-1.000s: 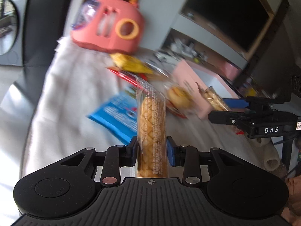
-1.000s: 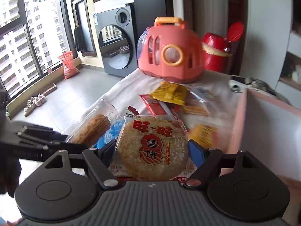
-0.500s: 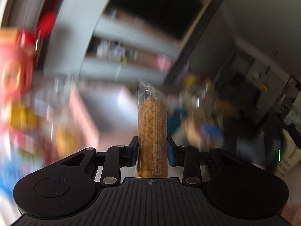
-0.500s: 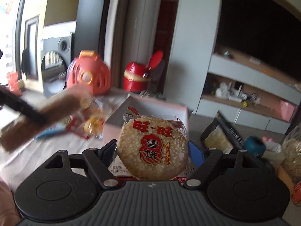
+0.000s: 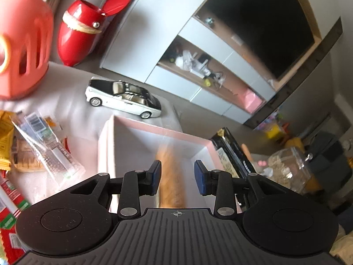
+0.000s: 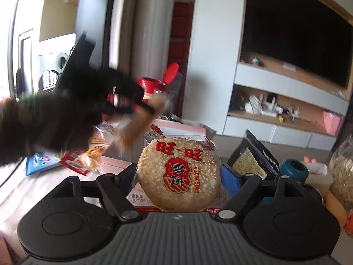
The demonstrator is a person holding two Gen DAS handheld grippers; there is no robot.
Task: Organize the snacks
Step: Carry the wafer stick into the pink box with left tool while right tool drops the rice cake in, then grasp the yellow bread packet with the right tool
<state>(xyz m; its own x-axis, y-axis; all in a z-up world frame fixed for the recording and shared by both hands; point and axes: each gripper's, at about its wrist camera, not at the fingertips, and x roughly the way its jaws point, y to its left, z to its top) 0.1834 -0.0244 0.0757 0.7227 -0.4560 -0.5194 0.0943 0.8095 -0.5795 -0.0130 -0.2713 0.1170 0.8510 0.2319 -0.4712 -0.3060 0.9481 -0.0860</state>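
My left gripper [image 5: 177, 176] hangs over the open pink box [image 5: 106, 145]. Its jaws are opening, and the blue pads no longer press the long biscuit bar [image 5: 171, 185]. The bar is a blurred streak between and below them, inside the box. In the right wrist view the left gripper [image 6: 125, 101] is a dark blur at the left, with the bar [image 6: 132, 130] slanting down from it. My right gripper [image 6: 181, 173] is shut on a round rice cracker packet [image 6: 176, 154] with red print, held upright before the box's near wall.
A white and black toy car [image 5: 123, 98], a red jar [image 5: 79, 33] and a pink carrier [image 5: 22, 50] stand behind the box. Loose snack packets [image 5: 44, 150] lie to its left. A black bag [image 5: 231, 154] and a clear jar [image 5: 289, 167] crowd its right side.
My left gripper swung from above the snack pile to over the pink box, and its jaws parted off the biscuit bar. My right gripper turned rightward with the rice cracker still gripped.
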